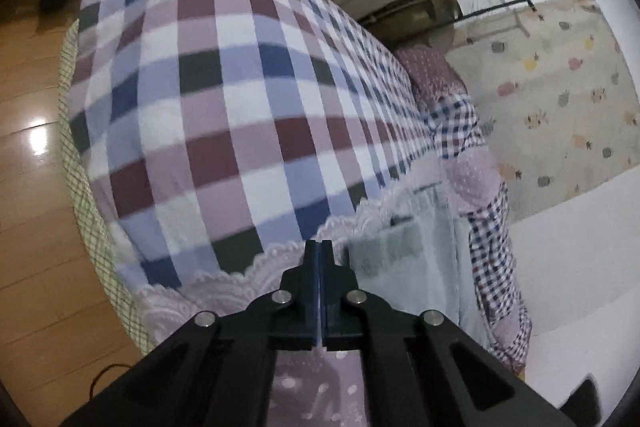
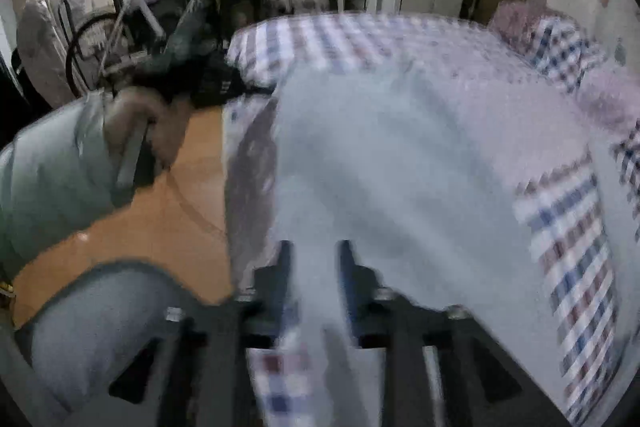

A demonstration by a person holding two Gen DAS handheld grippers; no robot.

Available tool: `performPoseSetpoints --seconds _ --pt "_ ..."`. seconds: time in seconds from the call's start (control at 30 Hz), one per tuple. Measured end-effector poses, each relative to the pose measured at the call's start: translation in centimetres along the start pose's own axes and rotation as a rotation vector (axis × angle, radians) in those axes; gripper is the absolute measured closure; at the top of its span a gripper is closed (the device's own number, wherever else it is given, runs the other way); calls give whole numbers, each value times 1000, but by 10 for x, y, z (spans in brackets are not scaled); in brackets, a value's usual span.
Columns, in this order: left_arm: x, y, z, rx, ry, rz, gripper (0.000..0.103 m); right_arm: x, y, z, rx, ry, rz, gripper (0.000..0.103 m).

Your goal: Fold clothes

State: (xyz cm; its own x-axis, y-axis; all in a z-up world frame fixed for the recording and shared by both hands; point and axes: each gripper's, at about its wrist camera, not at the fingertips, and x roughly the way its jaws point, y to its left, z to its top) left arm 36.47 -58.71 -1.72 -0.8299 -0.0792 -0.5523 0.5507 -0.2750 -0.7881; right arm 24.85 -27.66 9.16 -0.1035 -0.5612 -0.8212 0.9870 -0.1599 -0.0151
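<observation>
A pale grey-blue garment (image 2: pixel 400 167) lies spread on the bed's checked blanket (image 1: pixel 224 99). In the left wrist view it shows as a pale strip (image 1: pixel 404 259) at the bed's near right edge. My left gripper (image 1: pixel 321 247) is shut with nothing between its fingers, hovering over the blanket's lace border just left of the garment. My right gripper (image 2: pixel 314 255) is open, its fingers straddling the near edge of the garment; the view is blurred. A small-check shirt (image 1: pixel 492 247) hangs off the bed's right side.
Wooden floor (image 1: pixel 32 187) lies left of the bed. A bicycle (image 2: pixel 132 15) and clutter stand beyond the bed's far end. A patterned rug (image 1: pixel 560 99) lies to the right. My left hand and sleeve (image 2: pixel 60 167) show in the right wrist view.
</observation>
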Motion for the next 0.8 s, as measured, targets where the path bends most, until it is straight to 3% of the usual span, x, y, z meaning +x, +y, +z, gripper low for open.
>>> performPoseSetpoints --seconds 0.1,0.17,0.23,0.3,0.33,0.5,0.63,0.67,0.7,0.73,0.8 --pt "4 -4 0 42 21 -45 103 10 -32 33 -1 -46 -31 52" --pt "6 -9 -2 68 25 -98 95 25 -57 59 14 -66 -44 52" --pt "11 -14 0 87 31 -116 62 46 -79 82 33 -72 -32 52" --pt "17 -17 0 87 29 -147 42 70 -97 103 51 -59 -20 52" --pt "22 -21 0 87 31 -152 40 84 -104 112 57 -40 -14 52" --pt "47 -36 4 83 33 -147 42 150 -122 146 25 48 6 52" --pt "52 -40 11 89 44 -114 90 187 -126 165 -32 100 11 55" --pt "54 -40 13 94 51 -104 93 193 -128 168 -37 110 4 64" --pt "55 -42 15 110 52 -97 94 198 -130 172 -40 124 -6 89" --pt "56 -44 17 119 50 -87 95 205 -134 175 -35 146 -37 97" --pt "57 -46 21 129 47 -75 96 211 -139 179 -35 156 -33 100"
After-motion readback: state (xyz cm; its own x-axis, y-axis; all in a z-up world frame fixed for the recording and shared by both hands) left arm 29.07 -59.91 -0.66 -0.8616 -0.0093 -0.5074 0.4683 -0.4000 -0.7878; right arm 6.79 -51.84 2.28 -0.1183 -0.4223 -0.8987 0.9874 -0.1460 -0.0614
